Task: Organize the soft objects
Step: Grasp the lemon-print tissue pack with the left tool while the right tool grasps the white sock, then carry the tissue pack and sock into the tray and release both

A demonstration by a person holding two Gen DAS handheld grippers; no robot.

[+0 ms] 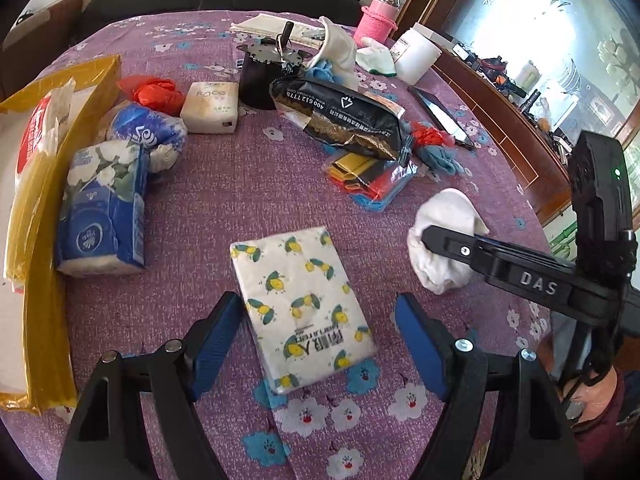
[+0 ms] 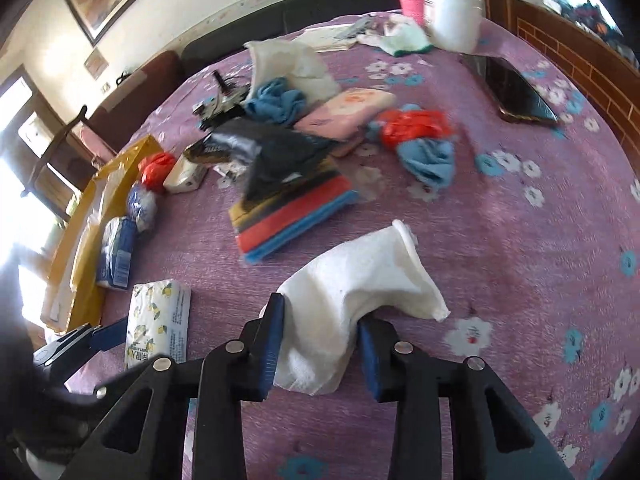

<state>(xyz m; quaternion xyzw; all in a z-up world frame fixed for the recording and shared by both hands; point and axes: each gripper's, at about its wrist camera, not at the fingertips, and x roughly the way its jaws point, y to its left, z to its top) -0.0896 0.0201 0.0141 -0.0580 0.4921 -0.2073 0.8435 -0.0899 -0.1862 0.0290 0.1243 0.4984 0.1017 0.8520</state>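
My left claw (image 1: 320,344) stands spread wide, its blue pads either side of the tissue pack (image 1: 304,312) but not touching it. The pack is a flat rectangle in glossy film printed with yellow lemons; it lies on the purple floral cloth (image 1: 224,200), long axis running away from me and leaning slightly left at the far end. My right claw (image 2: 320,354) grips a white sock (image 2: 360,292) between its pads. The sock is soft, crumpled knit, its long axis slanting up and right from the jaws, open cuff at the far end.

The left view alone shows the yellow bag (image 1: 44,216) along the cloth's left edge in full, with the blue tissue packs (image 1: 104,216) just beside it. The right view alone shows the stack of coloured cloths (image 2: 292,212) edge-on, and a pink pack (image 2: 344,114) behind it.
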